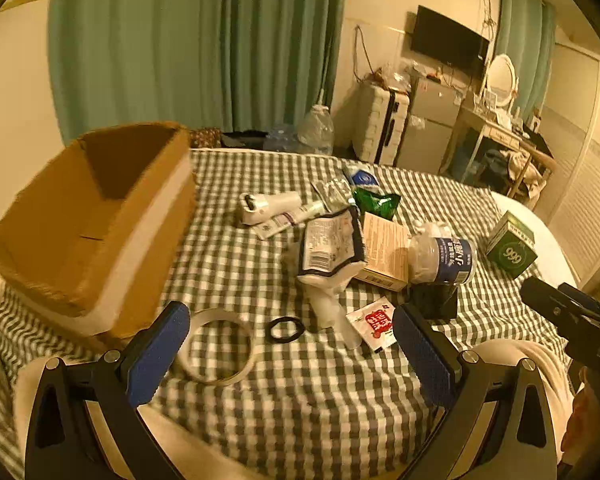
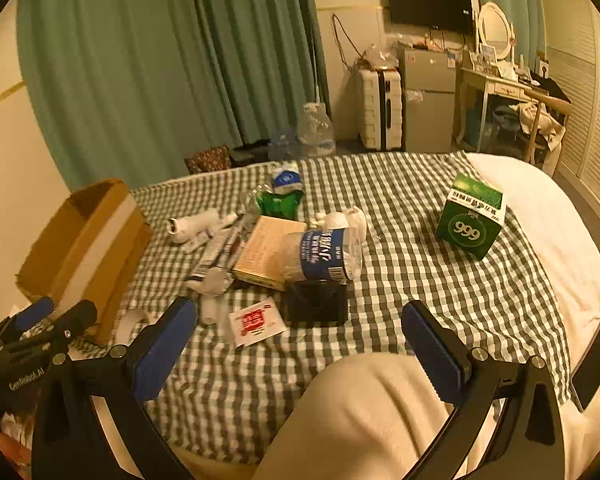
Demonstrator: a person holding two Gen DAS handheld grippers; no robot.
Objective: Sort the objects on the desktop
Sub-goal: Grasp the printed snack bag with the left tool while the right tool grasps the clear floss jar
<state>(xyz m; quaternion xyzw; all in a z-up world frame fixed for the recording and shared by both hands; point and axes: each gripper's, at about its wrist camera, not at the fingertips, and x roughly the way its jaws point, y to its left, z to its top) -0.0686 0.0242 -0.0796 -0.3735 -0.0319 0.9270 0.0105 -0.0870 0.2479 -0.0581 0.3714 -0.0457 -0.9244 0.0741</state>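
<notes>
A heap of small objects lies on the green checked cloth (image 1: 300,400): a crushed water bottle (image 1: 444,254) with a blue label, a tan carton (image 1: 384,250), a black-edged packet (image 1: 330,246), a white shaver (image 1: 266,206), a green bag (image 1: 376,198), a red-and-white sachet (image 1: 374,322), a black ring (image 1: 286,329) and a tape roll (image 1: 216,350). A green "999" box (image 2: 472,216) stands apart at the right. An open cardboard box (image 1: 84,224) stands at the left. My left gripper (image 1: 292,354) is open and empty above the cloth near the tape roll. My right gripper (image 2: 300,354) is open and empty, short of a black box (image 2: 316,304).
The cloth covers a bed with white bedding (image 2: 548,240) at the right. A dark phone (image 2: 594,364) lies at the right edge. My knee (image 2: 364,412) rises under the right gripper. Curtains, a suitcase, a fridge and a desk stand beyond the bed.
</notes>
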